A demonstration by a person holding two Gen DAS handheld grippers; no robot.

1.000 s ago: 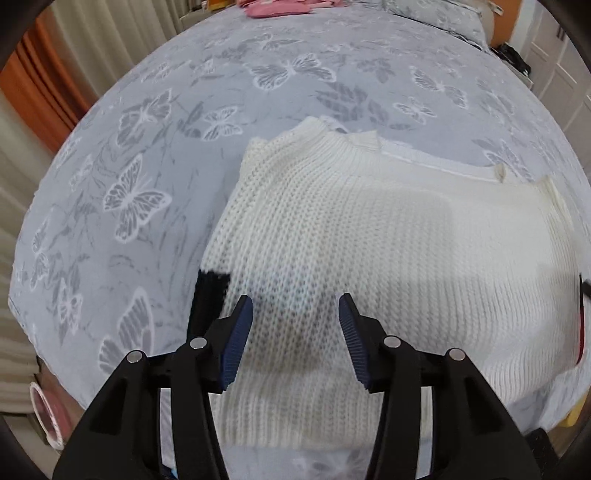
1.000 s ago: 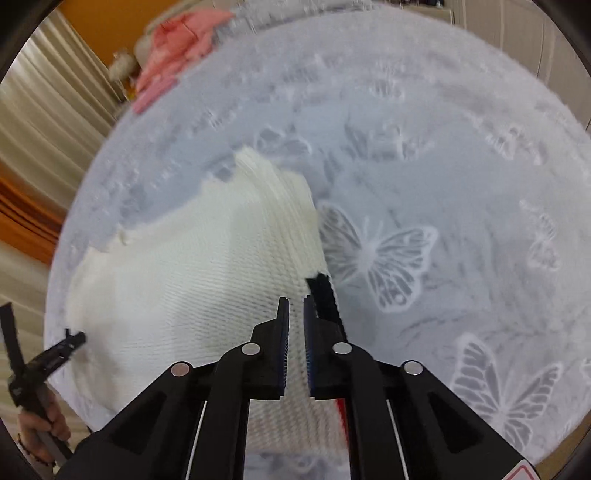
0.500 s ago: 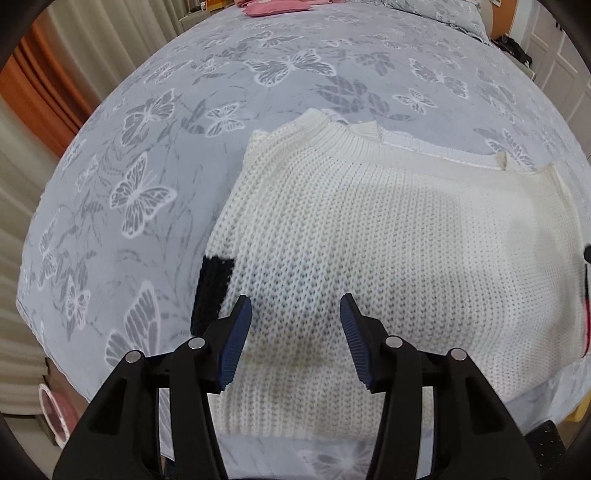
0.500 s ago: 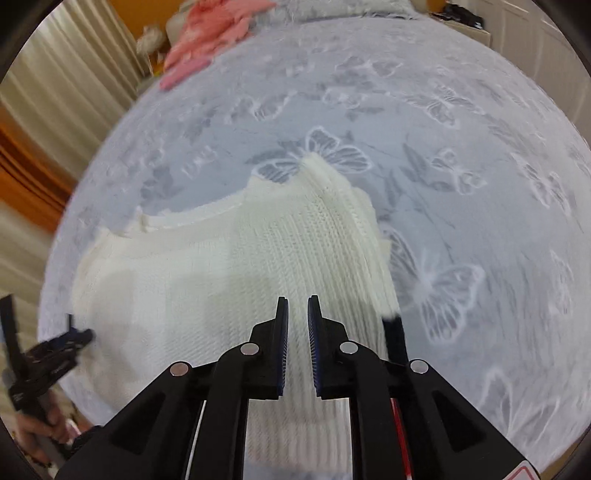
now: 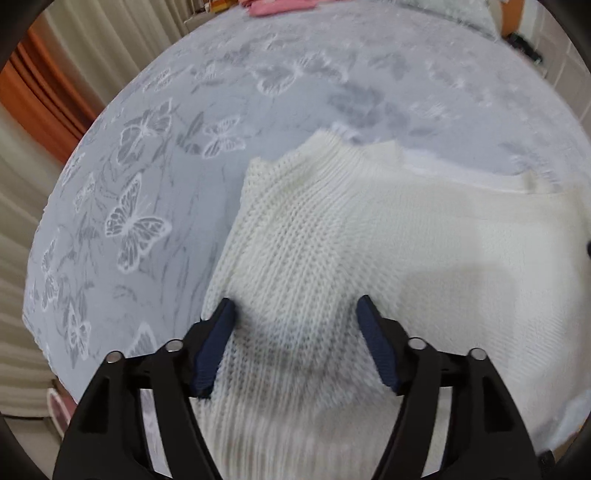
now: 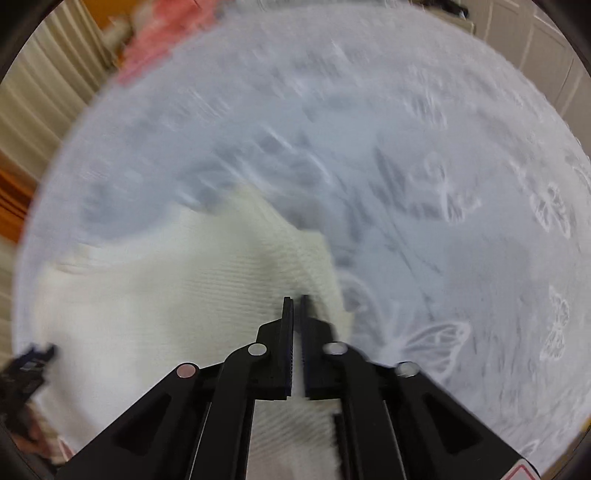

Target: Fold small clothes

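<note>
Where the left wrist view looks down, the left gripper (image 5: 293, 321) hangs over the near left part of a white knitted sweater (image 5: 369, 258), its jaws spread wide with nothing between them. The sweater lies flat on a grey bedspread (image 5: 155, 192) printed with butterflies, its collar toward the far side and its sides apparently already turned in, so that it forms a rough rectangle. Pink clothes (image 5: 277, 5) lie at the far edge of the bed, and curtains (image 5: 55, 92) hang to the left. In the right wrist view, which is blurred, the right gripper (image 6: 297, 306) sits over the sweater's (image 6: 166, 295) right edge with its jaws nearly closed and only a thin slit between them; whether any knit is pinched there cannot be told. The left gripper (image 6: 27, 363) appears at the far left of this view. Judged from the sweater's shape, the fold is partly done: the sides seem tucked, and the fold that brings the hem to the collar seems still to come. No basket, box or other container shows in either view.
</note>
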